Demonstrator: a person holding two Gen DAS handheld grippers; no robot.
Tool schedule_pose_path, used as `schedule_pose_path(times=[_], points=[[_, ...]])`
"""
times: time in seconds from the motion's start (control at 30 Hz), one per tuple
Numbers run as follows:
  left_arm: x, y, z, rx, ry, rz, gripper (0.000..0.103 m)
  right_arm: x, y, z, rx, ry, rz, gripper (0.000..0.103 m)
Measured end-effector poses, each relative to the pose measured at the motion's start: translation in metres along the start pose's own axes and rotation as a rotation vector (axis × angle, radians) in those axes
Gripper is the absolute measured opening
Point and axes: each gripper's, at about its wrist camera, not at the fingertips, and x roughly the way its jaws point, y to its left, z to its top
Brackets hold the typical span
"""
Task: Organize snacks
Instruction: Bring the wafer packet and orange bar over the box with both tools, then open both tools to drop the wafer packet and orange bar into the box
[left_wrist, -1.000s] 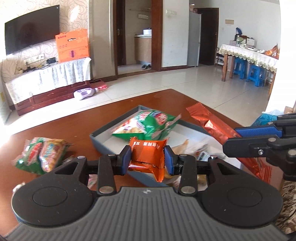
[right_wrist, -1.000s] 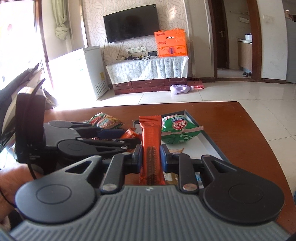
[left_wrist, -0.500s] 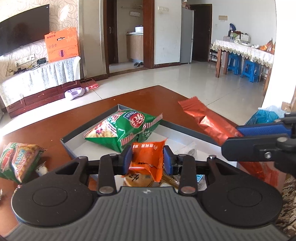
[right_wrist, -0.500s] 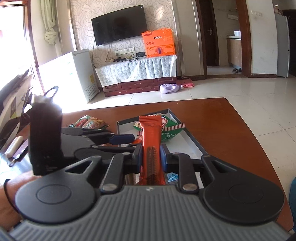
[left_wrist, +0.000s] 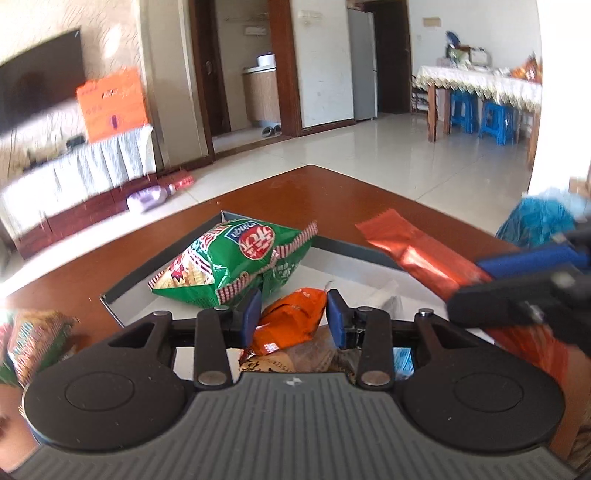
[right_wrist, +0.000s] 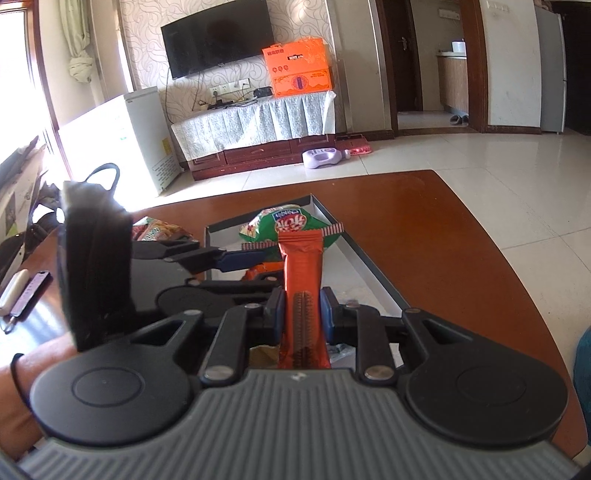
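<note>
- A reddish-brown wooden table (right_wrist: 461, 236) with a rounded corner stands on pale glossy floor tiles.
- On it sits a shallow grey tray (left_wrist: 354, 248) with a white floor.
- A green snack bag (left_wrist: 236, 264) lies at the tray's far end.
- The left gripper (left_wrist: 291, 315) hovers over the tray; its jaws have just been opening, and the small orange packet (left_wrist: 291, 319) sits loose between the blue pads, over other wrappers.
- The right gripper (right_wrist: 303, 314) is clenched on a long orange bar wrapper (right_wrist: 301, 266), held above the tray.
- Another green snack bag (left_wrist: 35, 339) lies on the table left of the tray.
- Behind: a wall television (right_wrist: 218, 37), an orange box (right_wrist: 297, 68) on a cloth-covered cabinet (right_wrist: 255, 122), a doorway, blue stools (left_wrist: 495, 120).
</note>
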Motion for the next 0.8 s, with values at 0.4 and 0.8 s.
schedule_pose_path(times=[0.4, 0.8], points=[[-0.013, -0.013, -0.024, 0.084, 0.02, 0.019, 0.07, 0.029, 0.005, 0.0, -0.024, 0.044, -0.029, 0.024], [-0.035, -0.02, -0.046, 0.155, 0.014, 0.006, 0.081, 0.051, 0.007, -0.007, -0.035, 0.089, -0.083, 0.025]])
